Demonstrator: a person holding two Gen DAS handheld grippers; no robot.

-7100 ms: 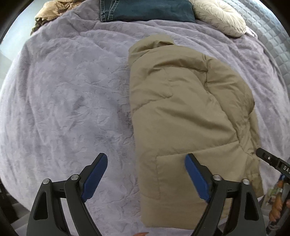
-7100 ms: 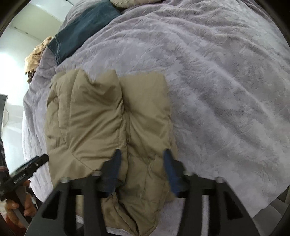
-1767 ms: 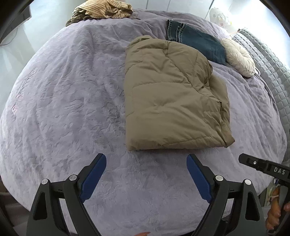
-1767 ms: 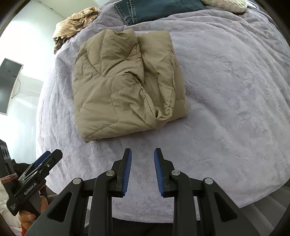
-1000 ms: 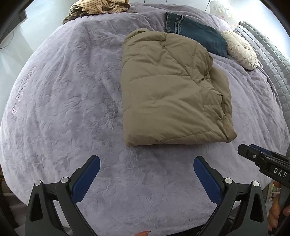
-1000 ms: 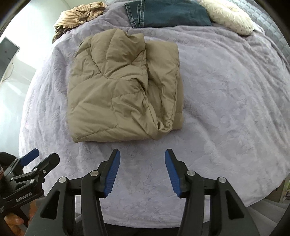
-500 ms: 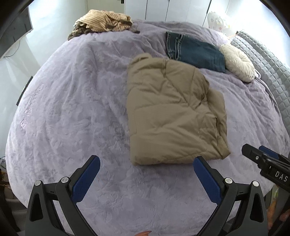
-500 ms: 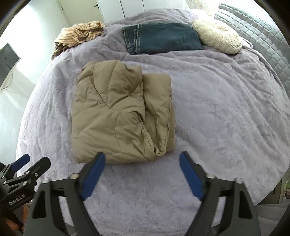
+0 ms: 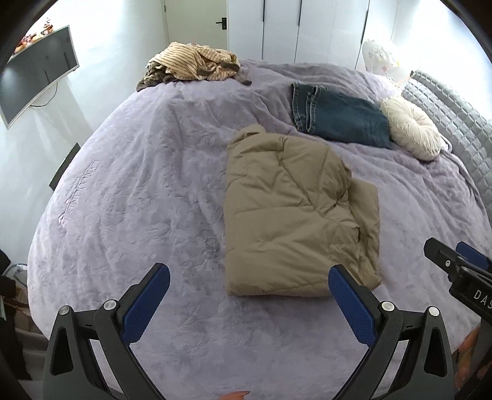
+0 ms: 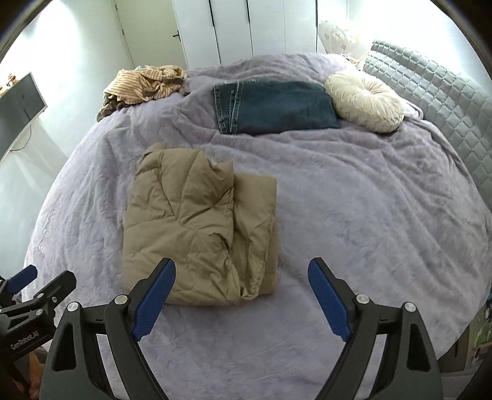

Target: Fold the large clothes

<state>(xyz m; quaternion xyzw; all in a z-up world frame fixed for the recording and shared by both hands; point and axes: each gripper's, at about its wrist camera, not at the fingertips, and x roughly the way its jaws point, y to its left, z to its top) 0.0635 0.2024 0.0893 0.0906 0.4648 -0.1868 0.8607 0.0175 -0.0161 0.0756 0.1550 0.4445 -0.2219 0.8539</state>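
A folded tan quilted puffer jacket (image 9: 295,212) lies near the middle of a bed covered by a lavender plush bedspread (image 9: 138,197), resting as a rough rectangle with a thicker bunched layer on top and a flatter layer showing along its right side. In the right wrist view the same jacket (image 10: 196,237) sits left of centre, its near edge just beyond the left blue pad.

The left gripper (image 9: 249,303) hangs above the near part of the bed with its jaws spread wide and nothing between them; its right pad overlaps the jacket's near right corner in the picture, but whether it touches cannot be told. The right gripper (image 10: 243,300) is also held above the bedspread, its jaws spread wide and holding nothing. Each gripper shows at the edge of the other's view, apart from the jacket.

Farther up the bed lie folded dark blue denim jeans (image 9: 335,117), and just beside them on the right a round cream tufted cushion (image 9: 410,130). A crumpled heap of tan striped cloth (image 9: 193,63) sits at the far left corner of the bed. A grey quilted headboard (image 10: 430,89) runs along the right, a wall-mounted screen (image 9: 37,89) hangs on the left wall, and white cupboard doors (image 10: 246,27) stand behind the bed.
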